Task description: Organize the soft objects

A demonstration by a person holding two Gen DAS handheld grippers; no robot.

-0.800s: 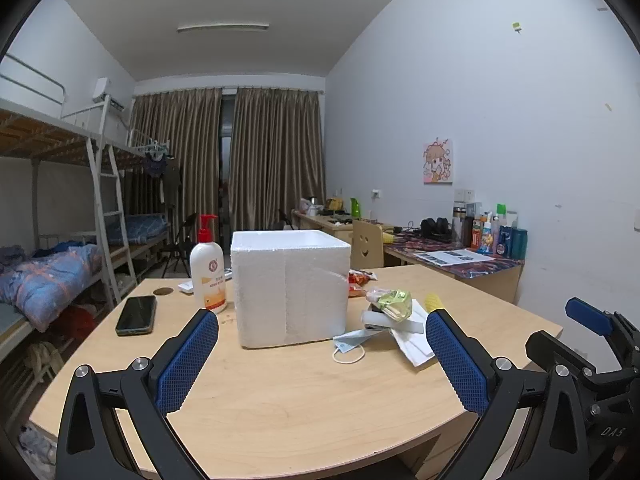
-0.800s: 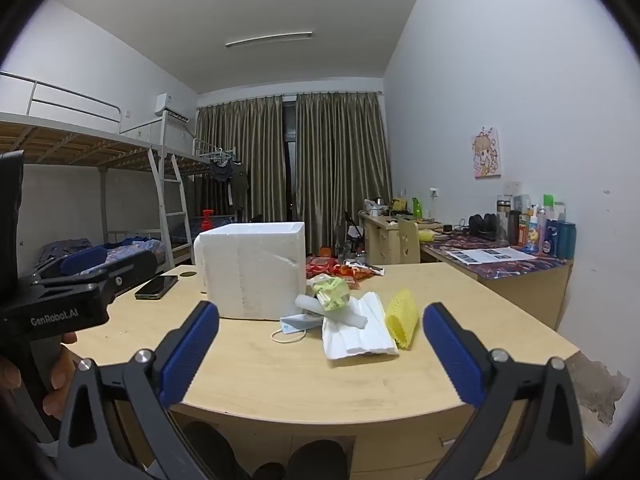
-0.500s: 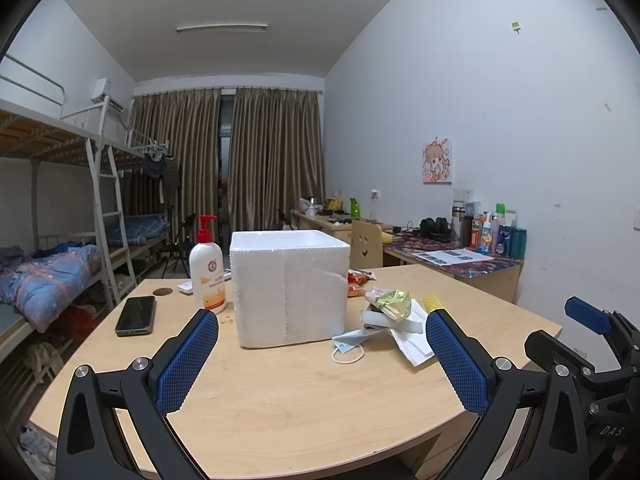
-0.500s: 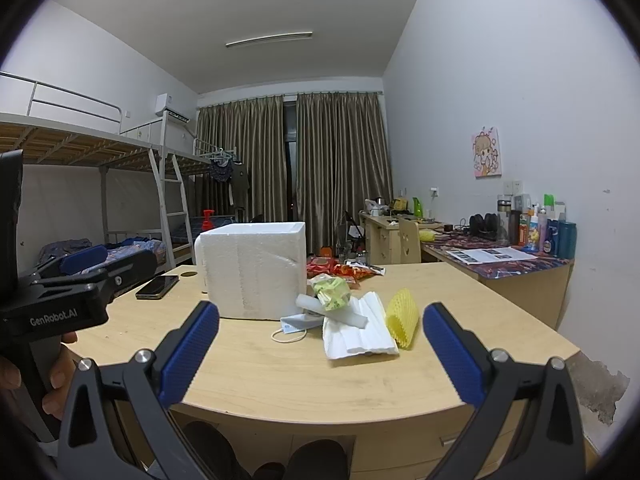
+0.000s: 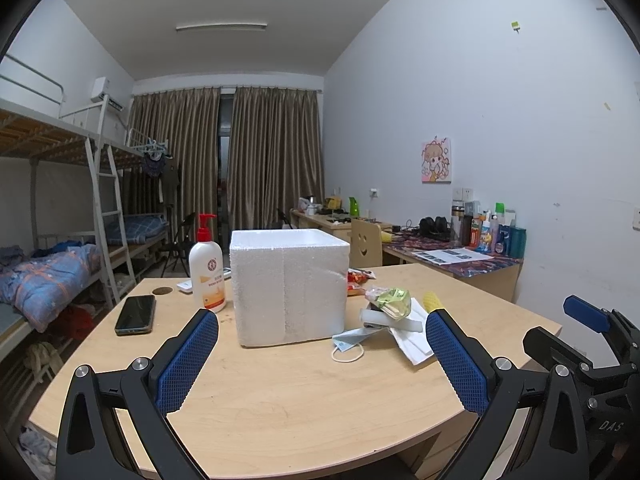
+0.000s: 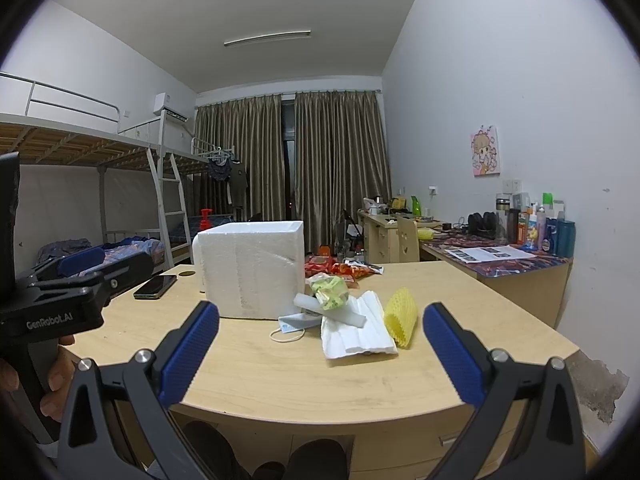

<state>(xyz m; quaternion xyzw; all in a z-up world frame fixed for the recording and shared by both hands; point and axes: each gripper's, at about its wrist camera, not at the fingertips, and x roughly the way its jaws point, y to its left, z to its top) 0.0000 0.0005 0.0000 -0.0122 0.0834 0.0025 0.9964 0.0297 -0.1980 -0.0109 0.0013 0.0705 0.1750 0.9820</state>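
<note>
So both tools are spread wide with nothing between the pads, hovering off the near edge of the counter (image 6: 280, 384). Nothing has been picked up.

The soft stuff sits in one little pile just right of the white foam box (image 6: 250, 270), roughly mid-counter. From the right tool (image 6: 320, 344), the pile is almost dead ahead: the folded white foam sheet (image 6: 356, 336) lies nearest, its long side running away from the camera and angled a bit left, with the yellow foam net (image 6: 400, 318) touching its right edge. A face mask (image 6: 292, 324) pokes out on the left, ear loop trailing on the wood, and a crumpled green wrapper (image 6: 330, 290) sits on top of a white foam strip at the back.

From the left tool (image 5: 322, 354), that same pile is off to the right of centre, and the box is what's straight in front. The mask (image 5: 350, 340) is its closest piece.

My read: the right tool is better lined up for the sheet or the net, just a straight push forward. The box looks like the obvious drop spot, with its open top up, though I can't see inside. The phone (image 5: 135, 314) and the pump bottle (image 5: 207, 270) sit left of the box, well clear of all this.
</note>
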